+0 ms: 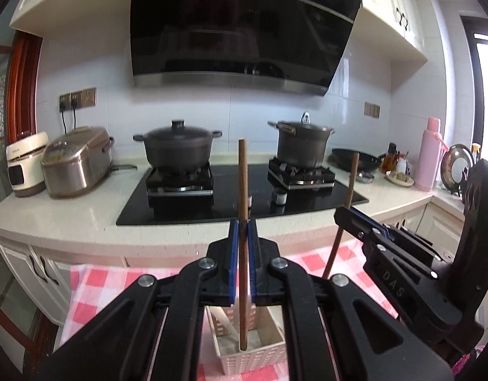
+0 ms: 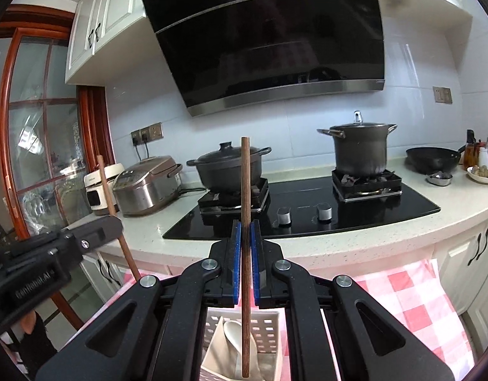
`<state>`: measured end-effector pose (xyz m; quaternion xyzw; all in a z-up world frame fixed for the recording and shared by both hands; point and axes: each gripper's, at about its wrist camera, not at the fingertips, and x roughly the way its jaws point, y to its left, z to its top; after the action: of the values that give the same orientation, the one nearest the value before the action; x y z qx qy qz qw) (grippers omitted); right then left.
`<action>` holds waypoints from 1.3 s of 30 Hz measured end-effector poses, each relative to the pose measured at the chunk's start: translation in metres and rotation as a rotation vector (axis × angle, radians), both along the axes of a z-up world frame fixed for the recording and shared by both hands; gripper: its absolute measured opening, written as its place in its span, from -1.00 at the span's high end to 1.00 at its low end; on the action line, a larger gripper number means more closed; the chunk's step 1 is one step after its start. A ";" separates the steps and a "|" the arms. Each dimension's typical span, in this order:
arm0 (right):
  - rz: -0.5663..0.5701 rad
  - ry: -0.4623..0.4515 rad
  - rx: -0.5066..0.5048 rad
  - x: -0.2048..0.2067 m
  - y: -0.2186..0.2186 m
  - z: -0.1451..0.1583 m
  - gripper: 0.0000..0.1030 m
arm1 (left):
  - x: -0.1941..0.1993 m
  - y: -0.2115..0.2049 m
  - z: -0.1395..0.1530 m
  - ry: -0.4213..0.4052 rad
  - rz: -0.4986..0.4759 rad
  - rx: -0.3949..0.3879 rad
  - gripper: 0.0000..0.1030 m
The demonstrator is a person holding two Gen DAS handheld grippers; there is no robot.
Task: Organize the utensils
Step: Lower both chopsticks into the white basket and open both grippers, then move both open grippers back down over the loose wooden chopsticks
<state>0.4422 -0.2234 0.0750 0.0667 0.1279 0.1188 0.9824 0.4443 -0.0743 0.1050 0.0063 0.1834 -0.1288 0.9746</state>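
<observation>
My left gripper [image 1: 243, 231] is shut on a brown wooden chopstick [image 1: 243, 190], held upright, its lower end inside a white slotted utensil basket [image 1: 250, 354]. My right gripper [image 2: 246, 233] is shut on a second brown chopstick [image 2: 246, 184], also upright, its lower end over the same basket [image 2: 269, 327], which holds a white spoon [image 2: 233, 336]. The right gripper with its chopstick [image 1: 347, 203] shows at the right of the left wrist view. The left gripper with its chopstick [image 2: 112, 203] shows at the left of the right wrist view.
The basket stands on a pink and white checked cloth [image 1: 98, 285]. Behind is a white counter [image 1: 85, 219] with a black hob [image 1: 240, 197], two dark pots [image 1: 177, 146], a rice cooker [image 1: 75, 162], a wok [image 1: 355, 158] and a pink flask [image 1: 429, 155].
</observation>
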 end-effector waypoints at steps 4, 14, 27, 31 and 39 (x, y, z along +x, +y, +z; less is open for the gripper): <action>0.025 0.068 -0.029 0.008 0.012 -0.018 0.88 | 0.009 0.003 -0.020 0.054 0.016 0.015 0.88; 0.004 0.148 -0.068 0.025 0.016 -0.041 0.50 | 0.014 0.028 -0.049 0.099 0.091 0.004 0.65; -0.044 0.144 -0.044 -0.030 -0.018 -0.042 0.10 | -0.041 0.056 -0.057 0.009 0.214 0.000 -0.81; -0.055 0.181 -0.043 -0.054 -0.026 -0.058 -0.04 | -0.065 0.060 -0.070 0.006 0.246 0.019 -0.91; -0.064 0.215 -0.055 -0.107 -0.026 -0.086 -0.30 | -0.103 0.064 -0.105 0.069 0.224 0.039 -0.91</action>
<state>0.3352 -0.2492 -0.0109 0.0558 0.2334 0.0760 0.9678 0.3409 -0.0105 0.0003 0.0003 0.2186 -0.0154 0.9757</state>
